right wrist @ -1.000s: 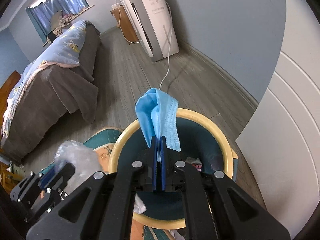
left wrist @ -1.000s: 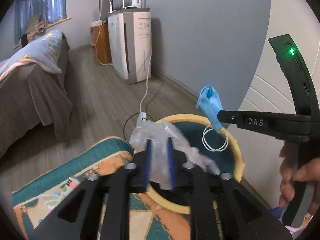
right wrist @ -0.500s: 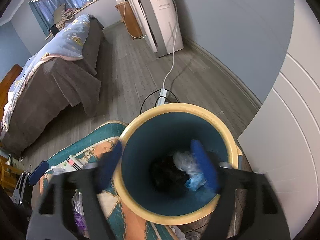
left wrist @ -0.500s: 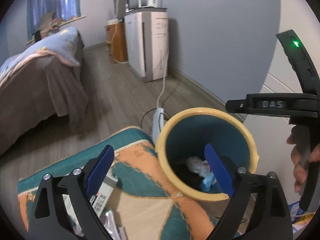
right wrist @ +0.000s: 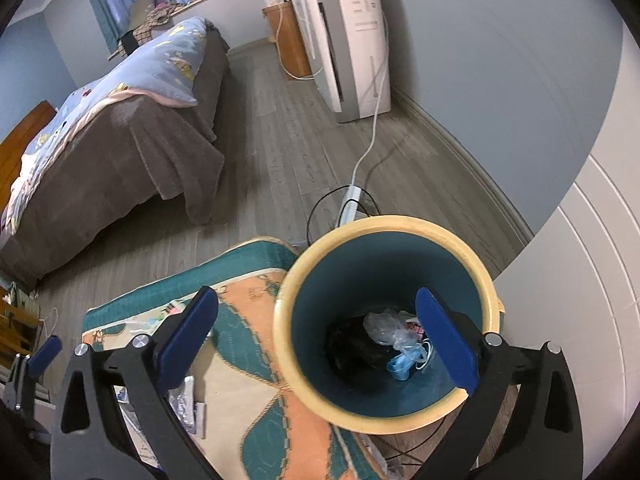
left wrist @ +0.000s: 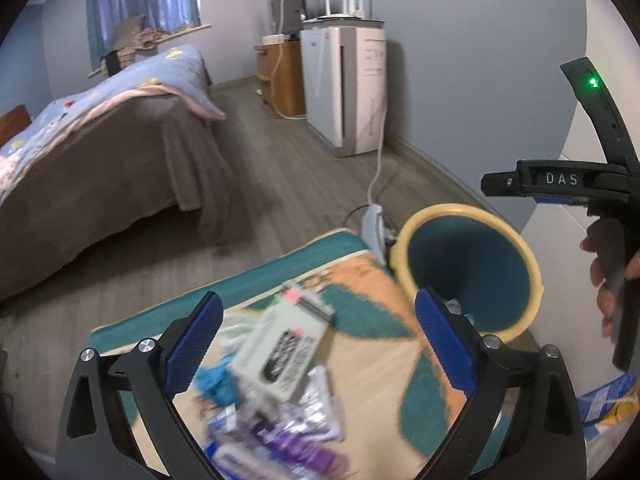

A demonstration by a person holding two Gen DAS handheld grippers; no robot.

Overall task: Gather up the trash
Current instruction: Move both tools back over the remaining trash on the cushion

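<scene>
A teal bin with a yellow rim [right wrist: 298, 276] stands by the rug; it also shows in the left wrist view [left wrist: 432, 216]. Inside lie a clear plastic bag [right wrist: 384, 326] and a blue face mask [right wrist: 402, 364]. My right gripper [right wrist: 320, 332] is open and empty above the bin. My left gripper [left wrist: 320, 336] is open and empty above a pile of trash on the rug: a white box [left wrist: 280, 348], purple wrappers [left wrist: 296, 436] and a blue scrap [left wrist: 216, 384]. The right gripper's body [left wrist: 560, 180] shows at the right of the left wrist view.
The patterned teal and orange rug [right wrist: 256, 392] lies on a grey wood floor. A bed [right wrist: 120, 128] stands to the left. A white appliance [right wrist: 352, 40] stands by the wall, with a cable and power strip [right wrist: 350, 204] behind the bin. A white panel [right wrist: 592, 280] is at the right.
Both grippers opened and dropped the plastic bag and the blue mask into the bin. The left gripper then swung left over the trash on the rug.
</scene>
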